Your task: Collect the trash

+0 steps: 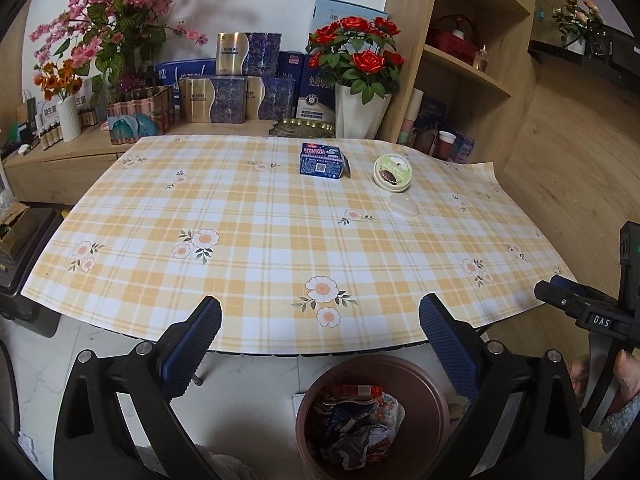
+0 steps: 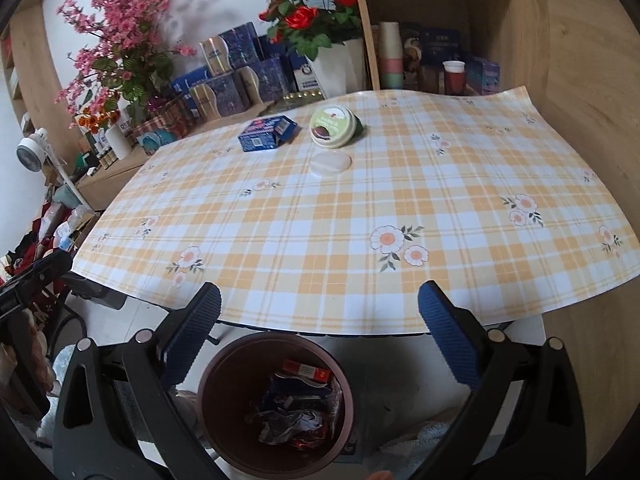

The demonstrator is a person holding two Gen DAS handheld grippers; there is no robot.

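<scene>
Bin [image 1: 372, 416] sits on the floor just off the table's near edge, brown and round, partly filled with crumpled wrappers [image 1: 356, 424] and a small red-orange pack on top. Both wrist views look down into it past their fingers.

Left gripper [image 1: 320, 340]: jaws spread wide, nothing between the pads. It hangs over the table edge and bin, pointing down at a slant. Blue ribbed pads [image 1: 192, 344] are clear of everything.

Right gripper [image 2: 319, 340]: jaws also spread wide, nothing between them. Same pose, above the bin [image 2: 276, 400] and table edge. In the left view it shows at the far right edge [image 1: 592, 312], with a hand [image 1: 624, 376] behind it.

Table [image 1: 256, 216] has a yellow-and-white plaid cloth with flower prints. Three items lie on it, all at the far side and well apart from both grippers:
- blue box [image 1: 322, 160], small carton, one flap open
- green tin [image 1: 392, 172], round, tilted up on one side; just right of the box
- clear lid [image 1: 402, 206], flat on the cloth, just in front of the tin, nearly touching it

Behind the table: a low cabinet with stacked blue-and-gold boxes, pink blossoms [image 1: 120, 12] on the left, red roses [image 1: 360, 52] in a white pot, wooden shelving on the right.
</scene>
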